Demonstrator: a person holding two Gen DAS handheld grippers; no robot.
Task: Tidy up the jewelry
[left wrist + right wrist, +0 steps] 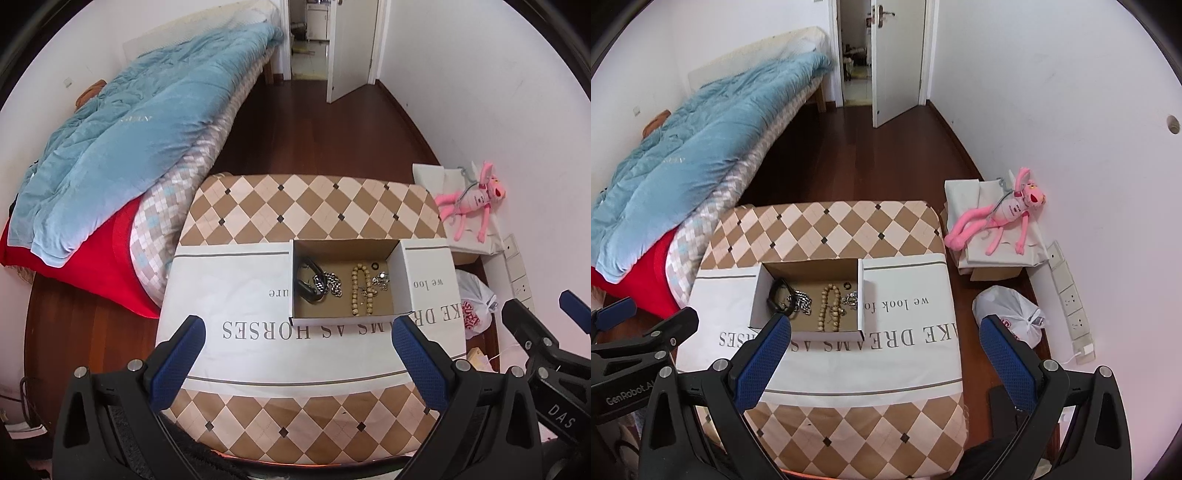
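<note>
Pink plush toy [1001, 218], blue quilt [122, 147]

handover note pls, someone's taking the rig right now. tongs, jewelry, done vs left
Left tongs: open, empty, hovering short of the box.
Right tongs: open, empty, likewise held back near the table's front.
Cardboard box sits on the white printed cloth on the checkered table.
All jewelry visible is in the box: black band at left, silver chain touching it, wooden bead strand in the middle, small silver piece and a small dark ring at right.
Done: no loose pieces seen on the cloth.
Left: pieces lie unsorted and bunched; nothing grasped yet.
</note>
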